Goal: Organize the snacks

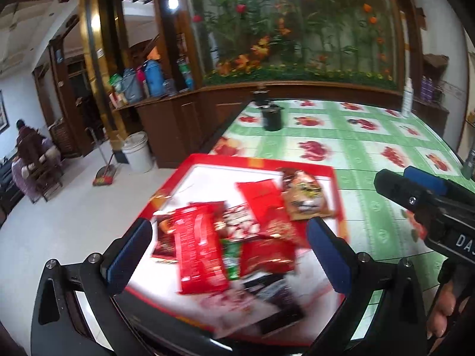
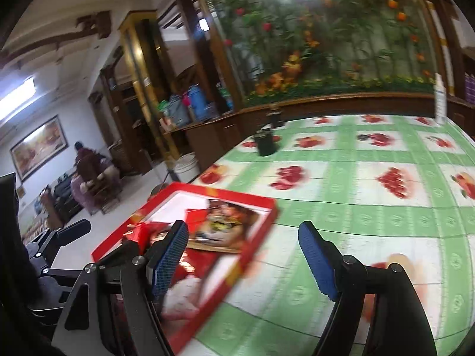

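- Evidently the snacks are gathered in one spot: a red-rimmed tray (image 1: 299,168) sits at the near left corner of the table (image 1: 371,136), on its green fruit-print cloth.
- Snack packets (image 1: 237,237) lie loose and overlapping on the tray's white floor: several red ones, one brown packet (image 1: 305,197) at the far right side. None is sorted or stacked yet, so the job looks barely begun.
- Left gripper (image 1: 228,252) hovers above the pile, jaws spread wide, nothing between the blue pads; likely lining up a first pick.
- Right gripper (image 2: 243,258) hangs beside the tray's right rim, jaws wide and empty; one finger over the tray, the other over bare cloth.
- Black cup (image 1: 271,117) stands well apart at the far side; not involved.
- Much of the cloth is free to the right, a probable sorting space.
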